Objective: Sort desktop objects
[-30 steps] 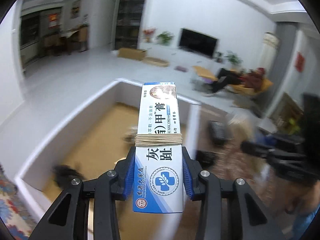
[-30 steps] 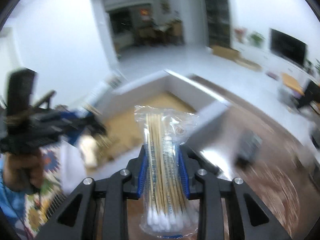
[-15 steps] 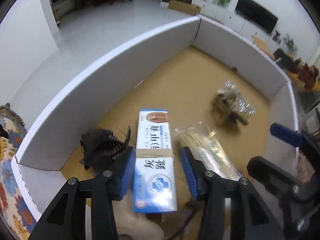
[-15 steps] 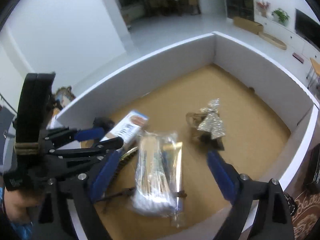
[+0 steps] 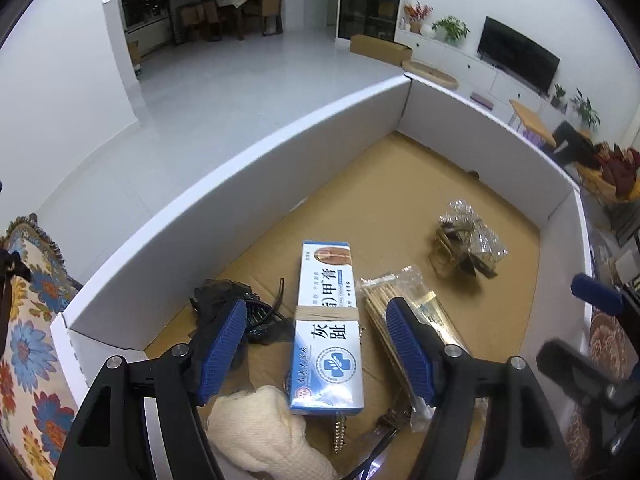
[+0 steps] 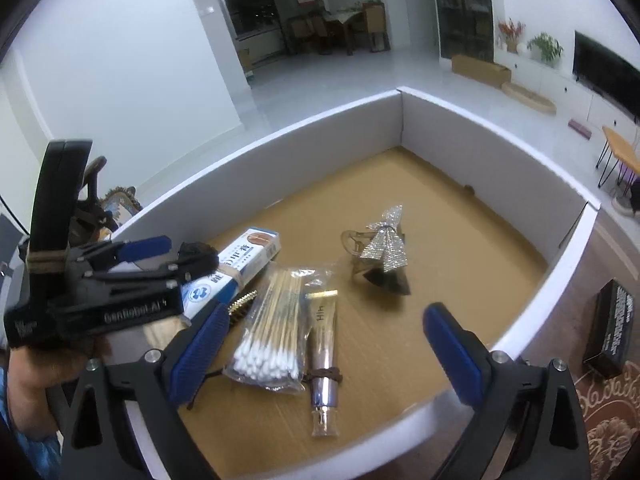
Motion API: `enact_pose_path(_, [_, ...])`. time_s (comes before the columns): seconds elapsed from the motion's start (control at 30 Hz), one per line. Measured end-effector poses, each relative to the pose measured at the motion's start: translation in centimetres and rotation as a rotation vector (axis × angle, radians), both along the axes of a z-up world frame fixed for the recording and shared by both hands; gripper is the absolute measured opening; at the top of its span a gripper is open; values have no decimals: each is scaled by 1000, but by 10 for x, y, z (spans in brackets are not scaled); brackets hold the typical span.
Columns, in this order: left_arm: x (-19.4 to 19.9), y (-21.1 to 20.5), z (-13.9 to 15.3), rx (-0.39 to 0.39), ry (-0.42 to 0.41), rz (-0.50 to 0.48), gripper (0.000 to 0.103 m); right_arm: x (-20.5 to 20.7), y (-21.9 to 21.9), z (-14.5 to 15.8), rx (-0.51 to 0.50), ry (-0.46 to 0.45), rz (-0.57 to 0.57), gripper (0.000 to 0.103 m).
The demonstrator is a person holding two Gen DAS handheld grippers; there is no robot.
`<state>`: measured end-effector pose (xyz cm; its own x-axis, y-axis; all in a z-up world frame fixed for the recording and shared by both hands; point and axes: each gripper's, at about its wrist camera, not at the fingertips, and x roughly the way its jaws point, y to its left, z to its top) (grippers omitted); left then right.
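Note:
A blue-and-white ointment box (image 5: 328, 320) (image 6: 236, 268) with a rubber band round it lies on the brown floor of the white-walled carton (image 5: 280, 168). My left gripper (image 5: 316, 320) straddles it, jaws opening, pads clear of its sides. A clear bag of cotton swabs (image 6: 272, 332) (image 5: 380, 288) lies beside it, under my right gripper (image 6: 326, 312), whose jaws are opening wide and touch nothing. In the right wrist view, the left gripper (image 6: 180, 252) is held by a hand at the left.
Also in the carton: a metallic tube (image 6: 324, 352), a silver bow hair clip (image 6: 384, 252) (image 5: 464, 244), a black hair claw (image 5: 240, 300), a cream cloth (image 5: 256, 432). A black box (image 6: 612, 328) sits outside at right; a floral cloth (image 5: 28, 320) at left.
Both grippers came down over the carton and opened. The ointment box and the swab bag left the jaws and now lie on the carton floor.

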<state>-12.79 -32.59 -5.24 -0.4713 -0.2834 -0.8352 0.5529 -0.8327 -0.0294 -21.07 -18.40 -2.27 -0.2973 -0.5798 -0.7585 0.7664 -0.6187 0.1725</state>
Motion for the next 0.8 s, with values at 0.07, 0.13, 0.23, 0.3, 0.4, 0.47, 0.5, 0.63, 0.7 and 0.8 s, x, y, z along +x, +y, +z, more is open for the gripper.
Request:
enact_pose_path(0.07, [4, 1, 2, -7, 7, 10, 72, 5, 2, 4, -1, 20, 9, 98])
enact_pose_path(0.13, [6, 1, 4, -16, 15, 21, 72, 10, 2, 5, -5, 38, 17, 98])
enact_pose_path(0.23, [8, 4, 8, -43, 22, 26, 72, 14, 4, 3, -12, 55, 16, 98])
enact_pose_path(0.3, [8, 7, 10, -62, 27, 22, 72, 14, 6, 3, -19, 59, 11, 98])
enact_pose_path(0.4, [8, 8, 12, -77, 33, 25, 72, 15, 9, 4, -27, 66, 3, 98])
enact_pose_path(0.47, [8, 9, 14, -85, 36, 26, 72, 14, 12, 5, -36, 68, -4, 98])
enact_pose_path(0.5, [9, 9, 15, -93, 39, 26, 72, 14, 14, 6, -39, 70, -8, 98])
enact_pose_path(0.63, [7, 13, 16, -114, 38, 23, 72, 14, 21, 9, -48, 77, -20, 98])
enact_pose_path(0.7, [7, 15, 16, -131, 32, 21, 72, 15, 27, 12, -55, 77, -29, 98])
enact_pose_path(0.8, [7, 18, 18, -158, 28, 15, 72, 22, 45, 16, -81, 77, -49, 98])
